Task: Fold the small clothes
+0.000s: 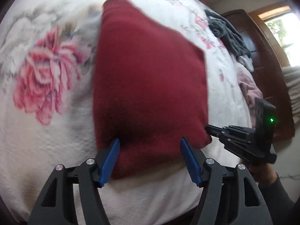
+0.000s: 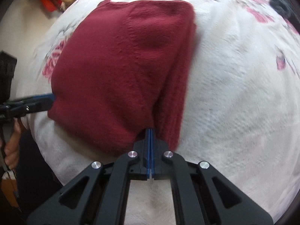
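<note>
The right gripper (image 2: 150,131) pinches the folded red garment (image 2: 121,71); the left gripper's (image 1: 150,142) fingers are spread over it.

White floral blanket (image 1: 46,131) on bed, dark wooden cabinet (image 1: 262,56) behind, window (image 1: 285,33) far right, red clutter (image 2: 49,2) on floor.

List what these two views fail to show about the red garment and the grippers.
- Red garment: underside and layer count hidden by its own fold, both views.
- Right gripper: shut at the hem; fabric between the pads not visible.
- Grey clothes: blurred, left view; type unclear.
</note>
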The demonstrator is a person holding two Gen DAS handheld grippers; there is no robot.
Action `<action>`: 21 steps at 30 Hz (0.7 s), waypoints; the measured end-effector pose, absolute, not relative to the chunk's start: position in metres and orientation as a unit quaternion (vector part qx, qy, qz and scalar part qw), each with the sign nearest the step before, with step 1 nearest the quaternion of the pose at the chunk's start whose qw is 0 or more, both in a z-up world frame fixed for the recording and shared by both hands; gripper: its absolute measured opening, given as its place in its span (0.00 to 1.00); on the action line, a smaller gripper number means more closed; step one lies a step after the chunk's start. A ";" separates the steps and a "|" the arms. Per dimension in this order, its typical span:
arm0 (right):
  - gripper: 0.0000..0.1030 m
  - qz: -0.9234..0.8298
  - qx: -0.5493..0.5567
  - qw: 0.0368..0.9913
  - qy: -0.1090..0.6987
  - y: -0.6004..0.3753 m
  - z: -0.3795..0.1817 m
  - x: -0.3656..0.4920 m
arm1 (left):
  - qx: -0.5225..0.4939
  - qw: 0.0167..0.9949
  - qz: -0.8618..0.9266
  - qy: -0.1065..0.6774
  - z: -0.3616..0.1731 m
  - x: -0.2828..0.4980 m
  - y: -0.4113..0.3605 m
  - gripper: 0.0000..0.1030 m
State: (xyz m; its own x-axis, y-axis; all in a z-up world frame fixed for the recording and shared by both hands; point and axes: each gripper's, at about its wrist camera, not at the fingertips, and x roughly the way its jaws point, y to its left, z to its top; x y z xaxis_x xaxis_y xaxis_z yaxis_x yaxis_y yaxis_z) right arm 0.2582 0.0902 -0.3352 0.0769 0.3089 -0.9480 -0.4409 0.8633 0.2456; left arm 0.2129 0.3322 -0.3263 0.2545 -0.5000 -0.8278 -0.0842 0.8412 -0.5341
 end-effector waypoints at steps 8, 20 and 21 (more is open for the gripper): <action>0.61 0.222 -0.011 0.777 0.589 0.059 -0.243 0.217 | -0.162 0.799 -0.072 0.574 -0.239 0.160 0.327 0.81; 0.96 0.133 -0.116 0.842 0.510 0.091 -0.115 0.062 | -0.071 0.865 0.039 0.495 -0.102 0.009 0.313 0.89; 0.96 0.142 -0.100 0.847 0.503 0.088 -0.101 0.051 | -0.077 0.868 0.034 0.489 -0.092 0.003 0.315 0.89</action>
State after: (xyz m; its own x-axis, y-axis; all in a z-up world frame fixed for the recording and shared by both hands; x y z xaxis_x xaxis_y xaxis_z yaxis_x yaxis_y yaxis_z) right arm 0.0511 0.0879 -0.1010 0.4533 0.1403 -0.8803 -0.3420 0.9393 -0.0264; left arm 0.0032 0.3150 -0.0915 0.5186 -0.0165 -0.8549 -0.1336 0.9860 -0.1000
